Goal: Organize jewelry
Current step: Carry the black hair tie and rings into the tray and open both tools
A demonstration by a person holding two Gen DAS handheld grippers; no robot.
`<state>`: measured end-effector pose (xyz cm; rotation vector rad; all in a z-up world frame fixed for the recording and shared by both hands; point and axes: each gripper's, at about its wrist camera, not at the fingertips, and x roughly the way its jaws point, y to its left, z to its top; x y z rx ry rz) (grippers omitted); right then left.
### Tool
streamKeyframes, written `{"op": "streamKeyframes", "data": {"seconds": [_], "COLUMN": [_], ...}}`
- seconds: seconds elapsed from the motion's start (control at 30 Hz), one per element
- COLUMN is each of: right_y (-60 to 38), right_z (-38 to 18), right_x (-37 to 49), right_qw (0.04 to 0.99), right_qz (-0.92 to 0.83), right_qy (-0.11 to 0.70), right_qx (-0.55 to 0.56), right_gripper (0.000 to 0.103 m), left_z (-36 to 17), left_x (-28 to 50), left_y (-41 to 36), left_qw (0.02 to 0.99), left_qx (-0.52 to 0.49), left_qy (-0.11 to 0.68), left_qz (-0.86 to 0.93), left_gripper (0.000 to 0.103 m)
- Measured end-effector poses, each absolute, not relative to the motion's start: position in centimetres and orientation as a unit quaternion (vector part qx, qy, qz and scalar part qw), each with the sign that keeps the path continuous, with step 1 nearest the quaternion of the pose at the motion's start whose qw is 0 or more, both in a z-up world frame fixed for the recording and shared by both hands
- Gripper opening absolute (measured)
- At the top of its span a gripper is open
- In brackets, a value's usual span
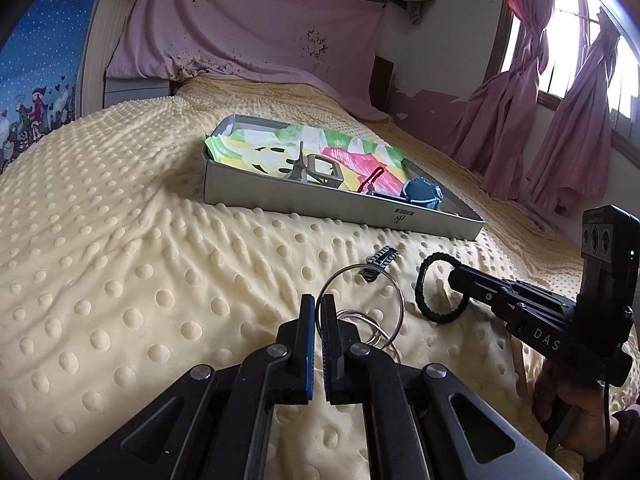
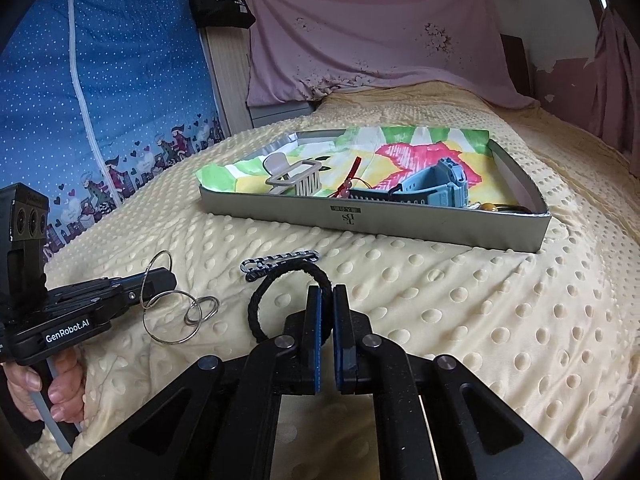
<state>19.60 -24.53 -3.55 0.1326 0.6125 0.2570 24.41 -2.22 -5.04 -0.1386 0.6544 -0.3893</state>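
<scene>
On a dotted yellow bedspread (image 1: 120, 240), two hand-held grippers are each clamped on a piece of jewelry, with the open grey tray (image 2: 372, 220) lying ahead of both. The left gripper (image 1: 317, 308) is seen with its jaws drawn together on the rim of a large wire ring (image 1: 394, 288), part of a set of linked metal rings whose smaller loops trail onto the bed just behind the fingers. The right gripper (image 2: 327, 304) is shown with its jaws closed on a black braided bracelet (image 2: 256, 312), the loop standing roughly upright and hanging off to the left of the fingers.

Between the two grippers and the tray, a striped hair clip (image 2: 280, 262) is left lying flat on the bed, its long axis roughly crosswise to the line of approach. The tray is lined with a bright printed cloth (image 2: 420, 148) and already holds a beige claw clip (image 2: 296, 178), a blue watch (image 2: 436, 186) and a red cord (image 2: 352, 178).

From the right wrist view the tray is seen nearly straight ahead of the bracelet; from the left wrist view it lies ahead and somewhat to the right. The right gripper is judged slightly better placed for the carry forward, which would pass over the hair clip.
</scene>
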Motion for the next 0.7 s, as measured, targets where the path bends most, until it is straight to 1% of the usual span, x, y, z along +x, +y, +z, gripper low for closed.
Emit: {"op": "streamKeyframes", "data": {"seconds": [0.23,0.4,0.7], "right_y": [-25.2,-26.1,-24.7], "right_z": [-2.7,-1.5,1.5], "right_x": [19.3,19.3,24.2], "right_qw": [0.949,0.953,0.960], "right_qz": [0.126,0.122,0.121], "right_qy": [0.278,0.258,0.243], "right_qx": [0.077,0.096,0.062], "right_gripper": [0.005,0.005,0.005], "left_z": [-3.3,-1.3,1.4], "left_x": [24.3,24.9,30.1], "left_y": [-2.9,-2.4,-1.8], "left_qw": [0.932,0.934,0.944], "left_qx": [-0.050,-0.071,-0.098], "left_qy": [0.306,0.293,0.271], "left_qz": [-0.189,-0.190,-0.158], "left_gripper": [0.003,0.003,0.003]}}
